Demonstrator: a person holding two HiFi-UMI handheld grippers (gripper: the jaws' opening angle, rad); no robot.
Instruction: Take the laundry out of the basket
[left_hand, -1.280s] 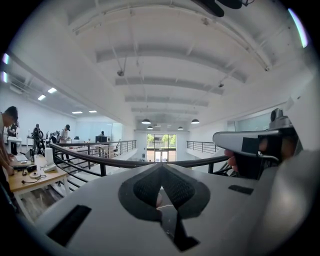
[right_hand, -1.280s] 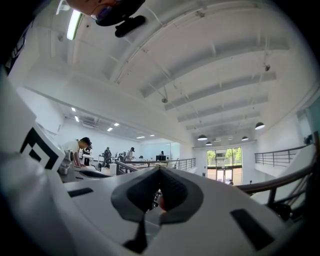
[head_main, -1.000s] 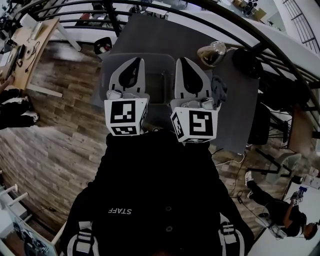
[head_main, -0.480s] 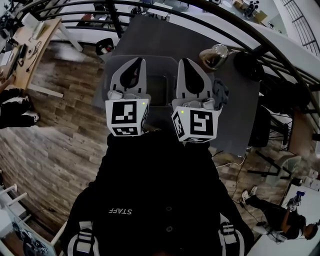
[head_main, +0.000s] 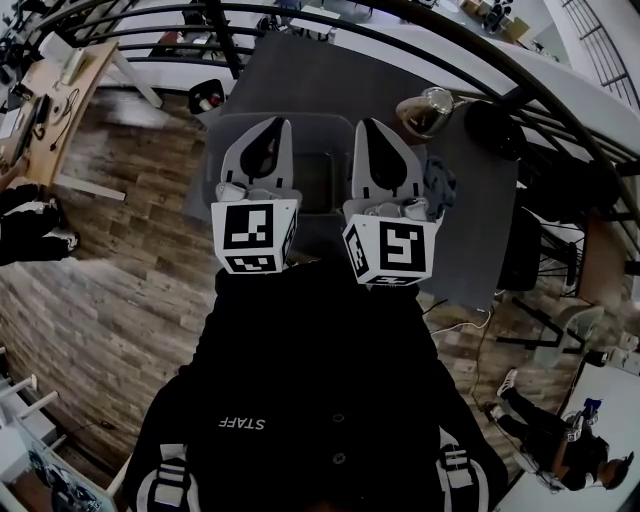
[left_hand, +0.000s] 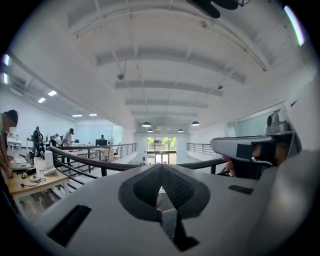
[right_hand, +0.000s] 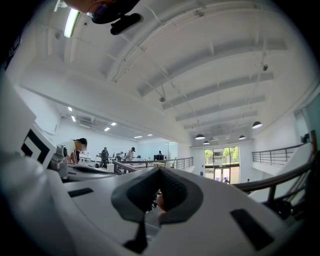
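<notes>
Both grippers are raised in front of my chest and point out over the railing, away from the table. In the head view my left gripper (head_main: 272, 122) and right gripper (head_main: 365, 122) hang side by side above a grey basket (head_main: 312, 116) on a dark grey table (head_main: 300, 70). The jaws of the left gripper (left_hand: 160, 167) and the right gripper (right_hand: 159, 170) are shut with nothing between them. A dark crumpled cloth (head_main: 441, 182) lies on the table just right of the right gripper. The grippers hide most of the basket's inside.
A round glossy bowl-like object (head_main: 425, 110) and a black object (head_main: 495, 125) sit at the table's far right. A black curved railing (head_main: 560, 95) runs behind the table. A wooden desk (head_main: 50, 100) stands at the left. A person (head_main: 555, 440) is on the floor at lower right.
Both grippers stay where they were, shut. The head view has shifted slightly, and the person at lower right has moved.
</notes>
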